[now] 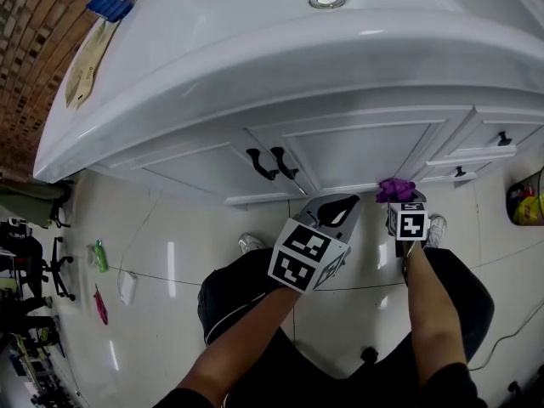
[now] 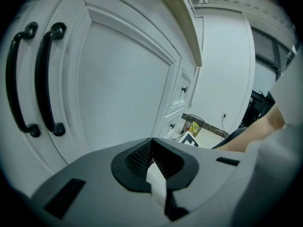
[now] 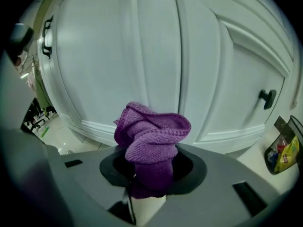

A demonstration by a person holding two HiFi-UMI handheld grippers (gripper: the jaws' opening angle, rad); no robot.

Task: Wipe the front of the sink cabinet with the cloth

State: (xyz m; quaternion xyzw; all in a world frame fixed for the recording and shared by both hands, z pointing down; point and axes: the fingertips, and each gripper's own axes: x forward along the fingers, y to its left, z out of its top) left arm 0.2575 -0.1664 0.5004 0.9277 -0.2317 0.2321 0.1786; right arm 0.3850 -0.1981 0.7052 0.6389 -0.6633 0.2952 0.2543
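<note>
Left gripper (image 1: 338,209): jaws closed on each other, nothing between them. It sits idle in front of the cabinet doors, just right of the two black door handles (image 1: 272,164).

Right gripper (image 1: 406,209): jaws clamped on the purple cloth (image 3: 151,136), which bunches out past the tips in a rounded wad. In the head view the cloth (image 1: 395,189) is low on the sink cabinet front (image 1: 357,155), by the bottom rail of the right-hand door. I cannot tell from either view whether it is touching the panel or just off it.

Progress, my judgement: wiping is at its start or barely begun. The cloth is gripped and presented to the front, but I see no streaks, damp patches or dirt, so nothing marks any area as done. I would treat both doors and the drawer fronts to the right as left to do.

Surface: glossy white paint, recessed panels with raised frames; the grooves and the area around the handles will need the cloth pushed in. A small black knob (image 3: 267,98) stands proud on the right.

Room: brick wall (image 1: 34,41) at far left, a green bottle (image 1: 100,255) on the pale tiled floor (image 1: 170,262), the white sink top (image 1: 255,58) overhanging the cabinet, and a bag (image 1: 527,202) with yellow contents at far right
</note>
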